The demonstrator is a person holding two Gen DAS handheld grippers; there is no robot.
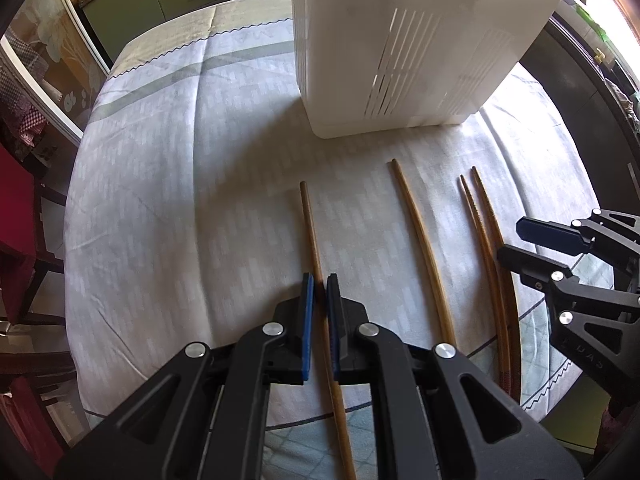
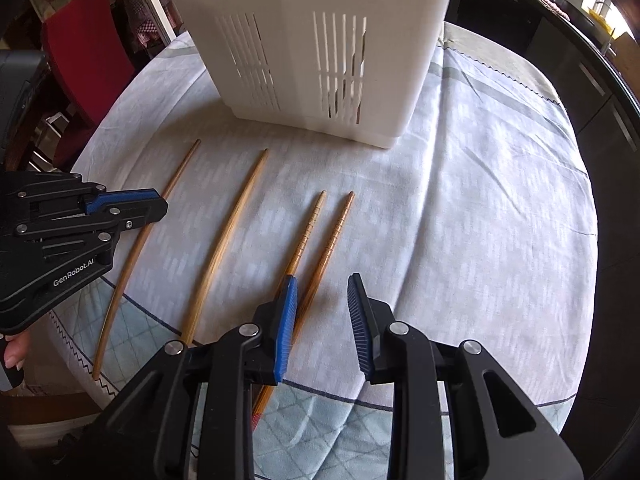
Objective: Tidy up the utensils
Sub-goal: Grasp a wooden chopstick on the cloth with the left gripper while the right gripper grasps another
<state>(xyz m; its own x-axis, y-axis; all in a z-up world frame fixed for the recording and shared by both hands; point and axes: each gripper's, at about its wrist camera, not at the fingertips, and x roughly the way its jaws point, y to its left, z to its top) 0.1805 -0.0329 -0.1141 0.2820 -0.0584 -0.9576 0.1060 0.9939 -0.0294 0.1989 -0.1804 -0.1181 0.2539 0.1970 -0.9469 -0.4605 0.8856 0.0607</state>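
The left gripper (image 1: 319, 294), clamped on the thin brown wooden chopstick (image 1: 310, 232) nearest the tall white slotted plastic utensil holder (image 1: 384, 60), could let it pivot and slip, while the right gripper (image 2: 322, 300), jaws apart, straddles the ridged chopstick (image 2: 326, 240).

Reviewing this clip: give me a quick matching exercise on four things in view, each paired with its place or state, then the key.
Things:
1. left gripper
2. right gripper
3. white slotted holder
4. plain chopstick

Places or states:
A. stands upright at the far side of the tablecloth
B. jaws apart, over the ridged pair
C. lies untouched, second from the left
D. shut on the leftmost chopstick

Pairs: 1-D, 2-B, 3-A, 4-C
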